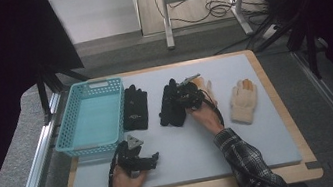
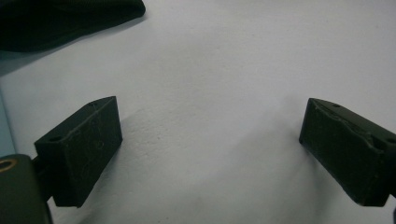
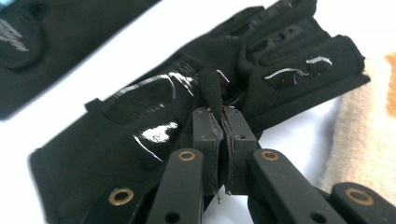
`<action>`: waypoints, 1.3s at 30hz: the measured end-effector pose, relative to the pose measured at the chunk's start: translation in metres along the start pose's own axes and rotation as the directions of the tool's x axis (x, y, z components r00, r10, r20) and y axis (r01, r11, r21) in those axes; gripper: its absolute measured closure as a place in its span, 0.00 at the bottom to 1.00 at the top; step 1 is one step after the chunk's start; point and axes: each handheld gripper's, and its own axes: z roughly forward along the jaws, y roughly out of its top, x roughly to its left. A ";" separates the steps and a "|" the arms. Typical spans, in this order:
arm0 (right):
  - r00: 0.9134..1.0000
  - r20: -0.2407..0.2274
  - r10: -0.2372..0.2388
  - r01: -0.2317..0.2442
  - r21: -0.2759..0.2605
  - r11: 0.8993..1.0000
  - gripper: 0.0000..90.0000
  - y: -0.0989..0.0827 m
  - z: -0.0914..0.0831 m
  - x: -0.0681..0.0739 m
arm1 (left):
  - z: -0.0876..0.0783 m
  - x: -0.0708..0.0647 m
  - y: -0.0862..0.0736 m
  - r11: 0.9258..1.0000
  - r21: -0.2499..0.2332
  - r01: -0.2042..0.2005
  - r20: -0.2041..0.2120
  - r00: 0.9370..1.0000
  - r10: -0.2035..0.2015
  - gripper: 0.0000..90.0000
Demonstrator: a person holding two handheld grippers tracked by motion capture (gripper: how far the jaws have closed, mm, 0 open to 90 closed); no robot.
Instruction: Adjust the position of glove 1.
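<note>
One black glove (image 3: pixel 196 107) pinched in the right hand-held gripper (image 3: pixel 223 122).

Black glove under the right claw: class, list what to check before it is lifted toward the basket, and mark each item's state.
1. Right claw shut on a fold of the black glove: ok.
2. Fold held firmly enough to lift: cannot tell.
3. Cream glove apart from the grip: ok.
4. Blue basket open, with room: ok.
5. Left claw open, off the lifting path: ok.
</note>
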 end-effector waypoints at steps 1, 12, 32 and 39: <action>1.000 0.000 0.000 0.000 0.000 1.000 0.94 0.000 0.000 0.000 | 0.000 0.000 0.000 1.000 0.000 0.000 0.000 1.000 0.000 0.07; 0.995 -0.096 -0.028 0.022 -0.066 0.998 0.96 0.014 -0.043 0.027 | 0.000 0.000 0.000 1.000 0.003 -0.003 0.000 1.000 0.003 0.07; 0.976 -0.217 -0.029 0.003 -0.120 0.993 0.96 -0.030 -0.131 0.063 | 0.000 -0.001 0.000 1.000 -0.006 0.008 0.000 1.000 -0.008 0.07; 0.978 -0.206 -0.039 0.022 -0.087 0.996 0.95 -0.068 -0.132 0.072 | 0.000 0.000 0.000 1.000 -0.003 0.003 -0.001 1.000 -0.003 0.07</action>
